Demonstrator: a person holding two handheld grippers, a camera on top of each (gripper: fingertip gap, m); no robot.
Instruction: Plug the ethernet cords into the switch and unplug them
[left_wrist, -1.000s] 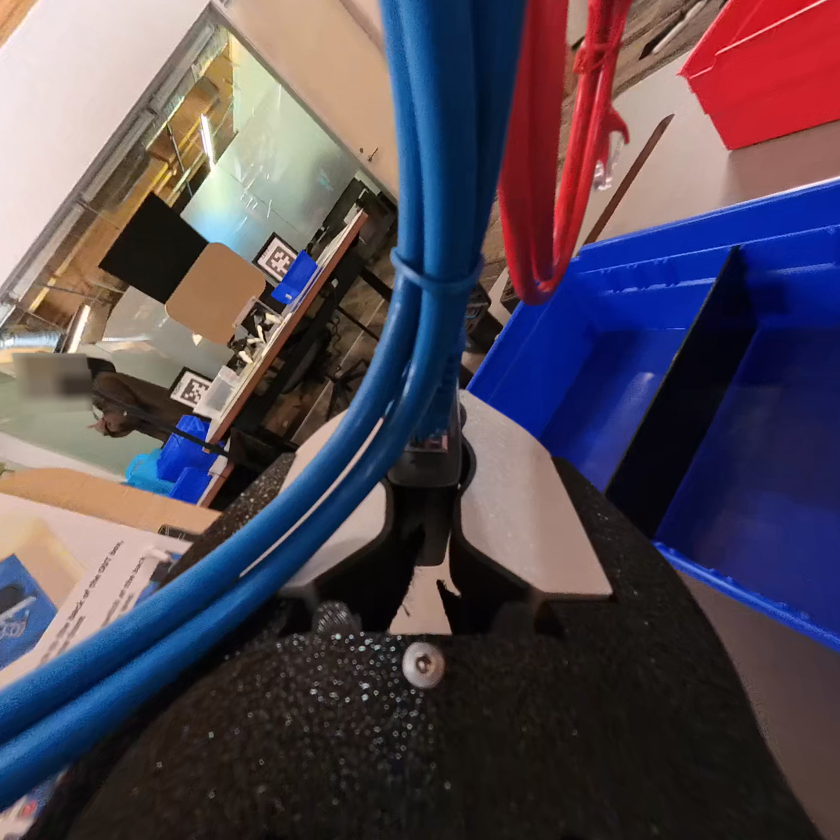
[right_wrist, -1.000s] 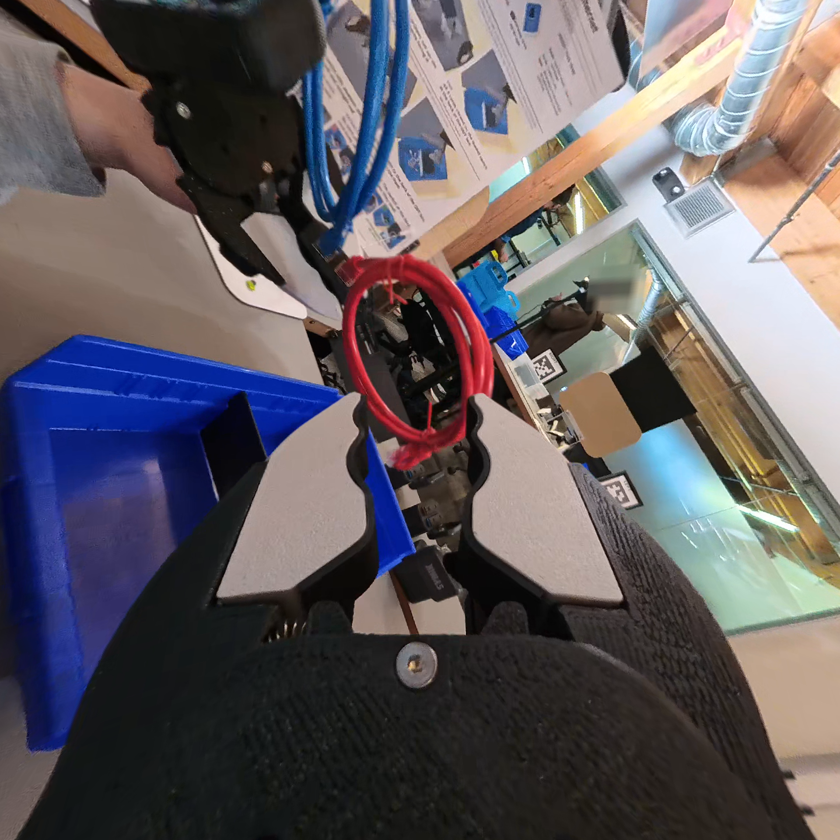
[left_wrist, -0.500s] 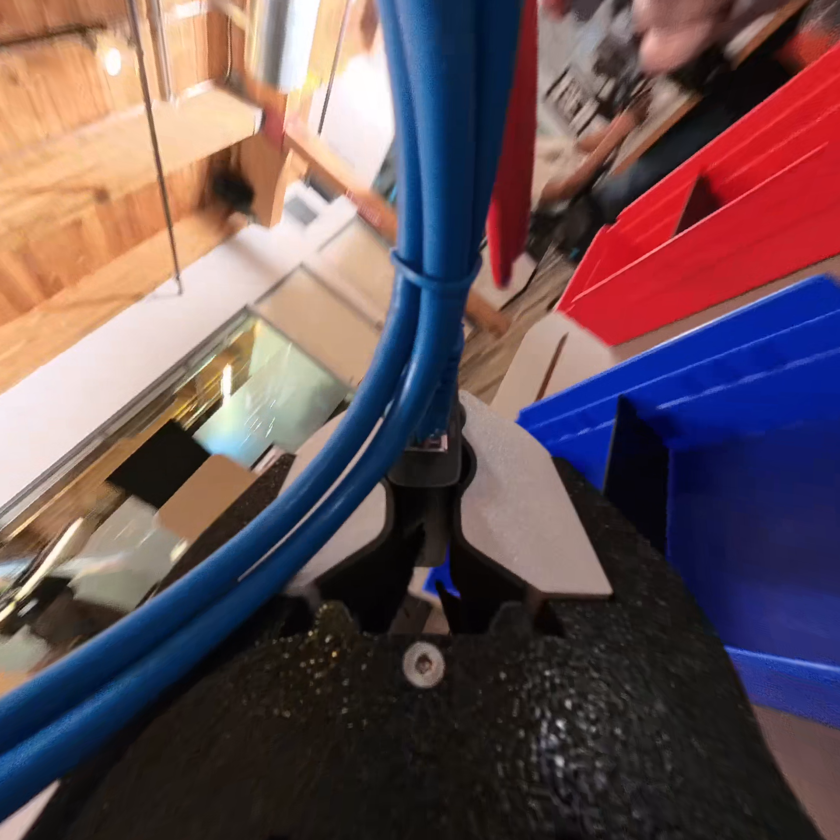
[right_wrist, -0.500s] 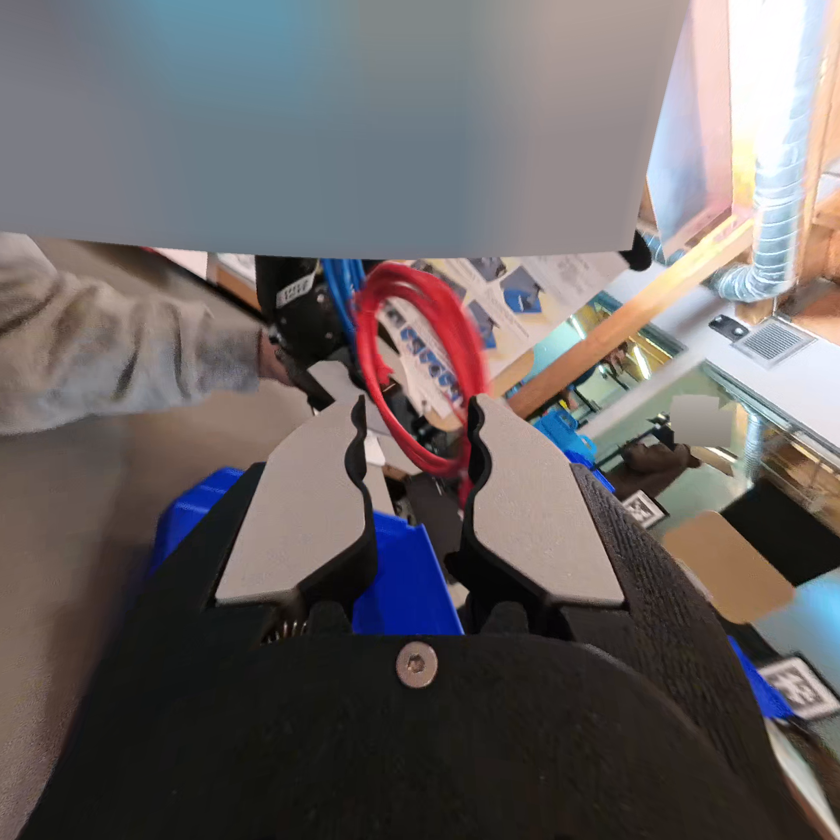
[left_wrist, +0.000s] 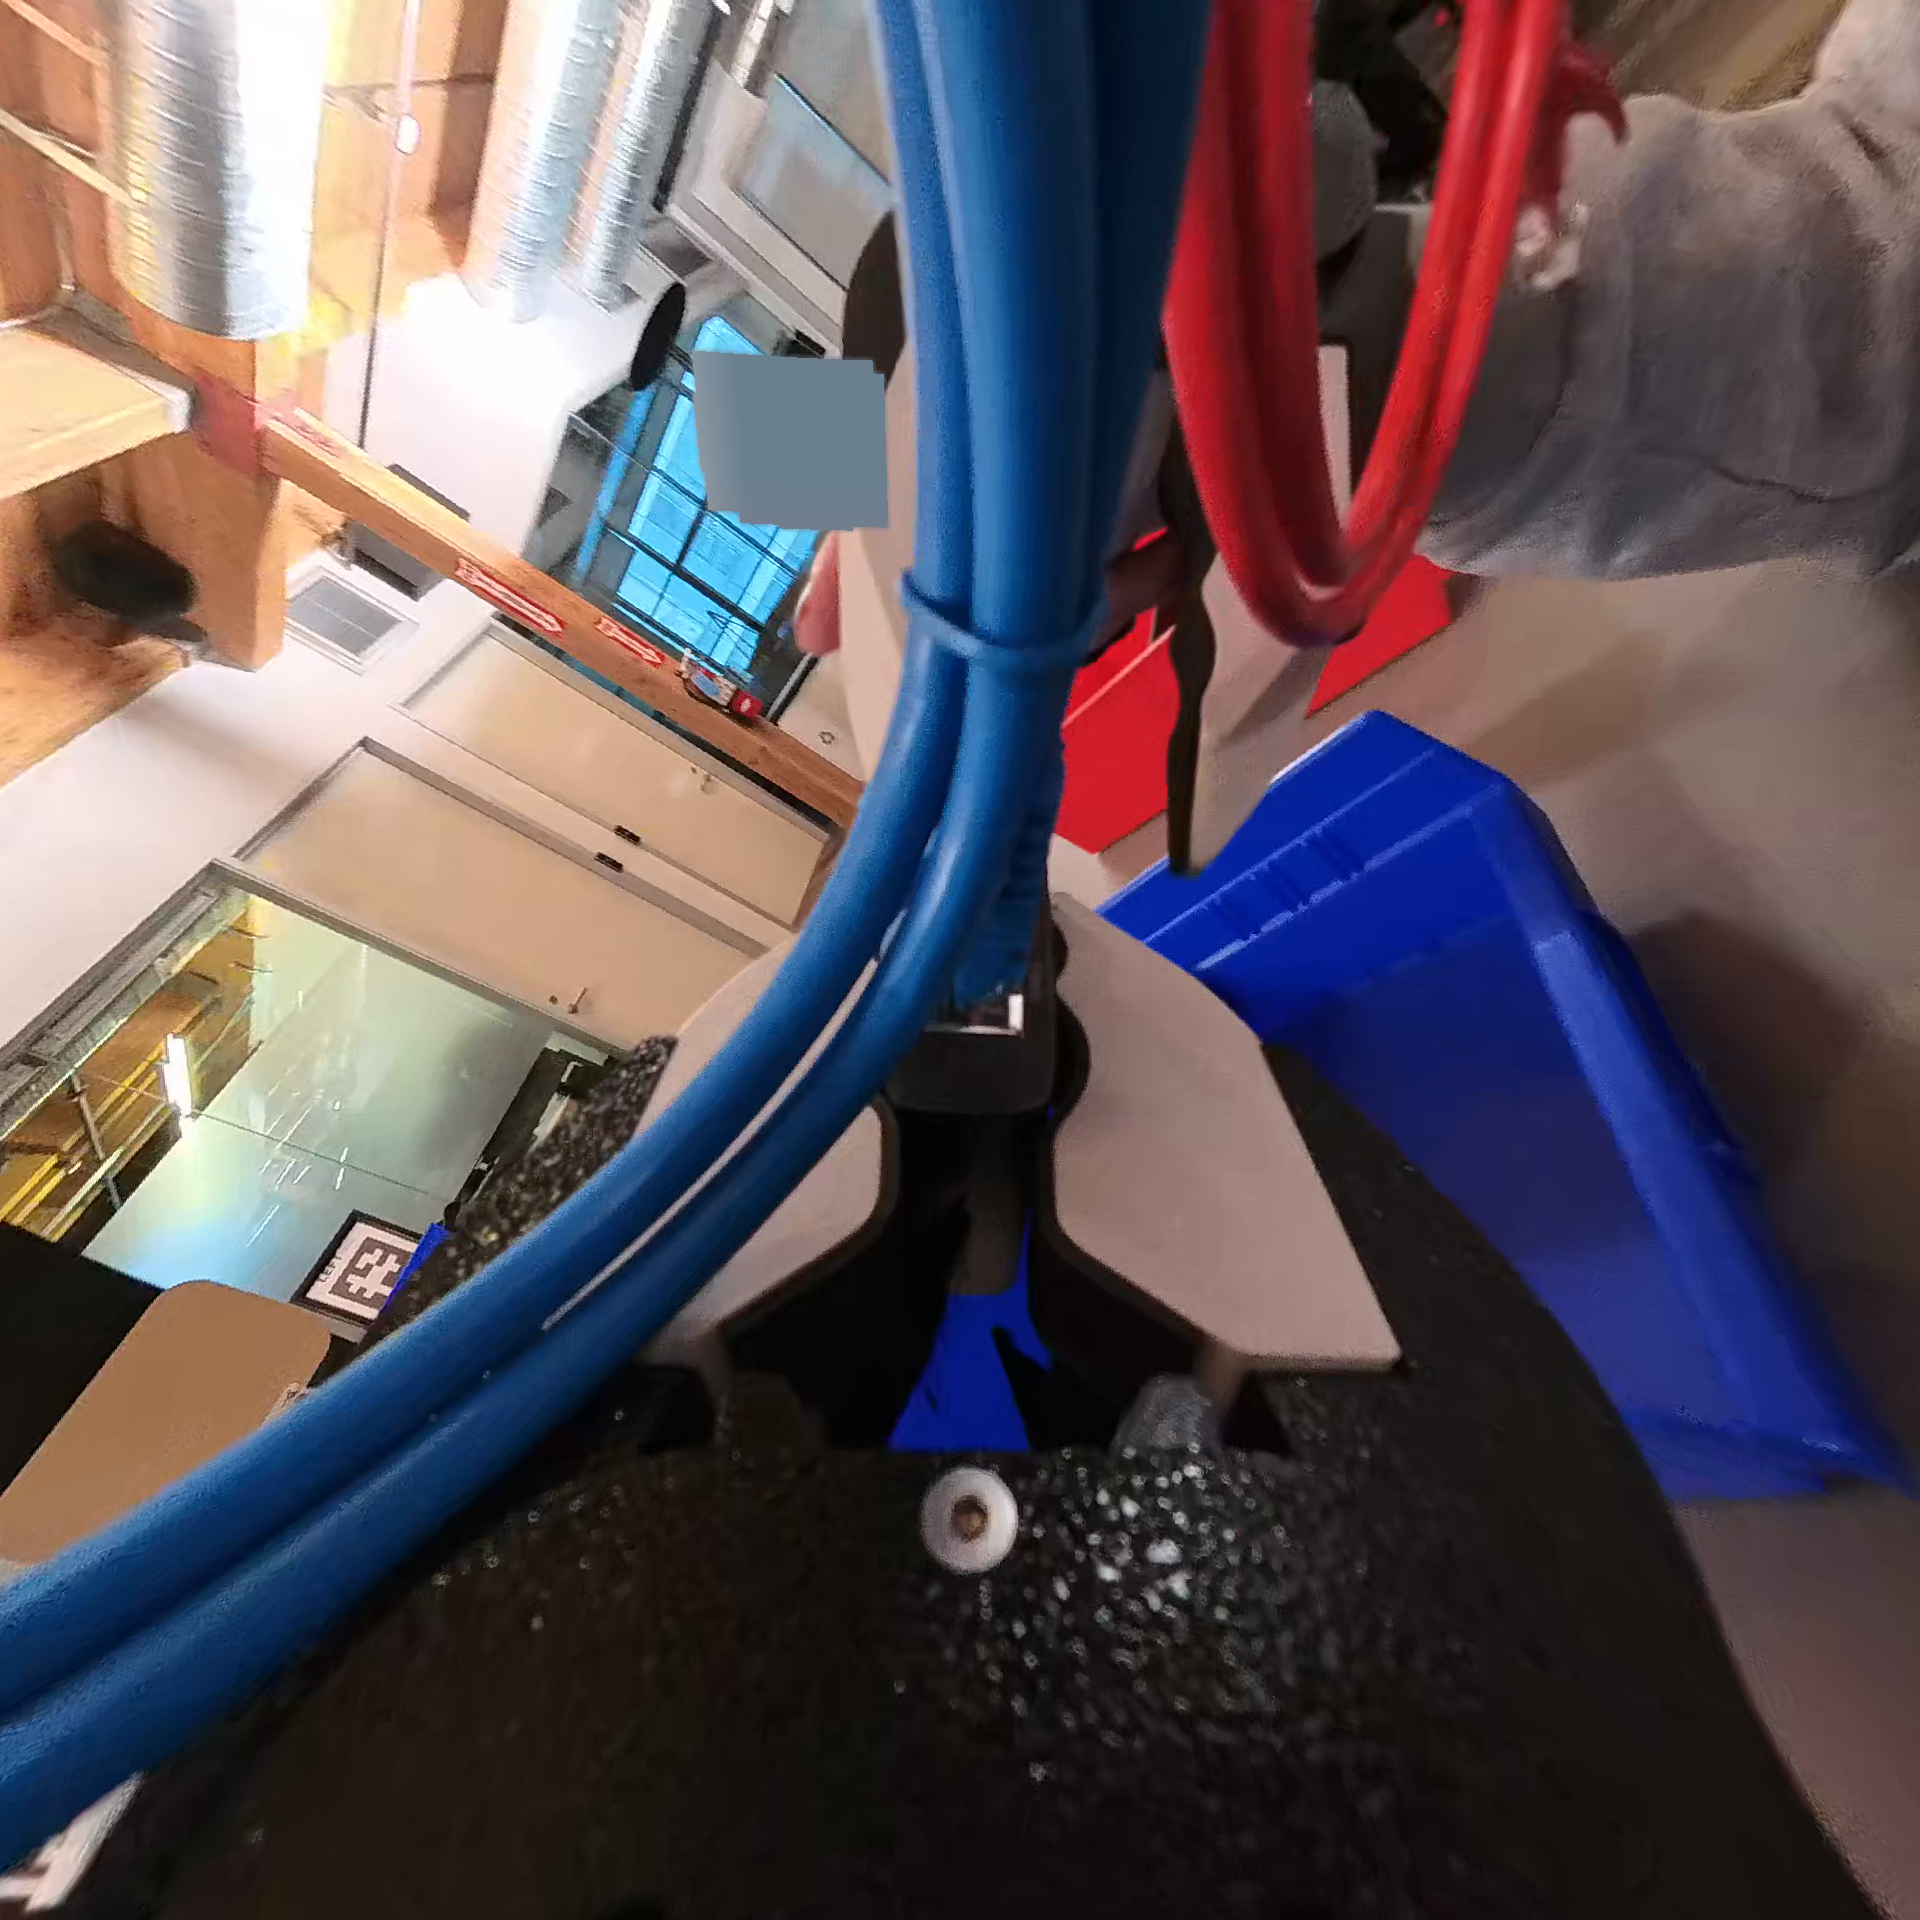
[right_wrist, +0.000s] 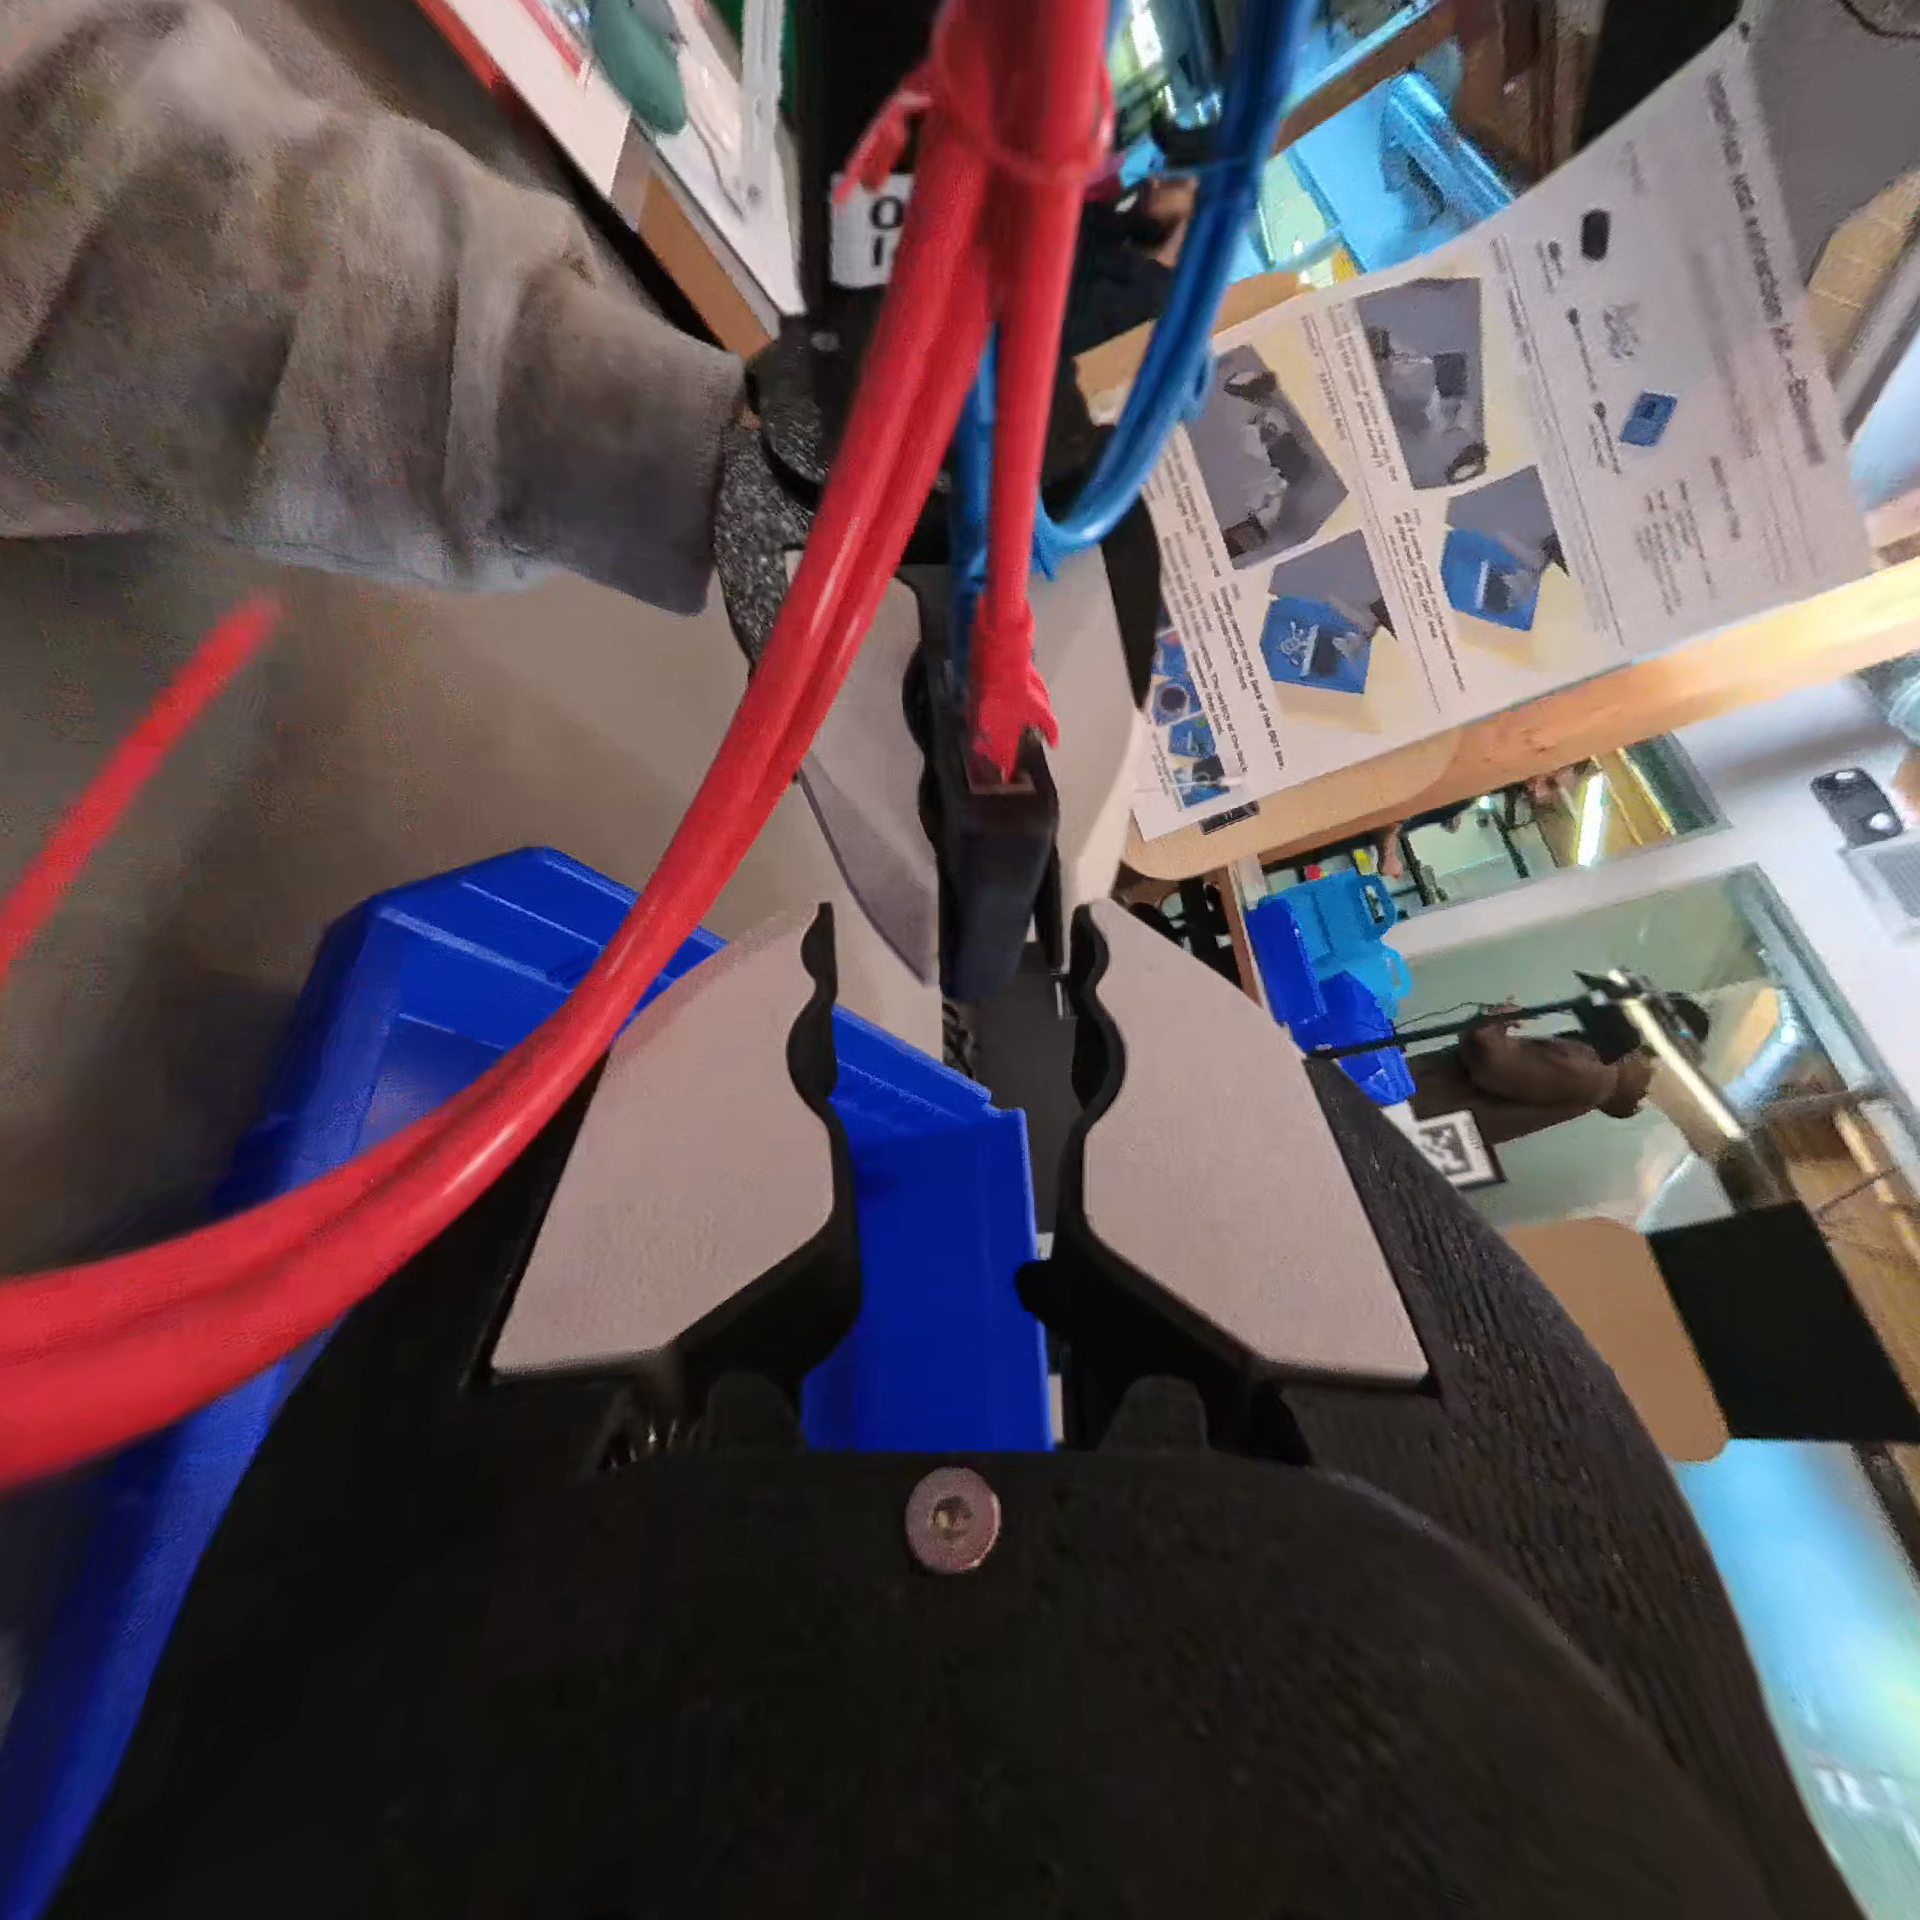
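The left gripper (left_wrist: 1023, 1029) is clenched on a small black coupler (left_wrist: 971, 1070), which has the blue cable (left_wrist: 997, 416) bundle plugged in and looping away left. The red cable (right_wrist: 1013, 436) hangs from the coupler's far end. Both coils look light and springy; the stiff plug boots seem the best grip. The right gripper (right_wrist: 951, 997) stands released just short of the coupler, possibly not touching. Below lies a blue bin (right_wrist: 925, 1195) on a grey table (left_wrist: 1714, 665), with wooden beams and glass partitions beyond.

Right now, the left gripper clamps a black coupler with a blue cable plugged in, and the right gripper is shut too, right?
No: the right wrist view shows the right gripper open, jaws apart. The left gripper does clamp the black coupler.
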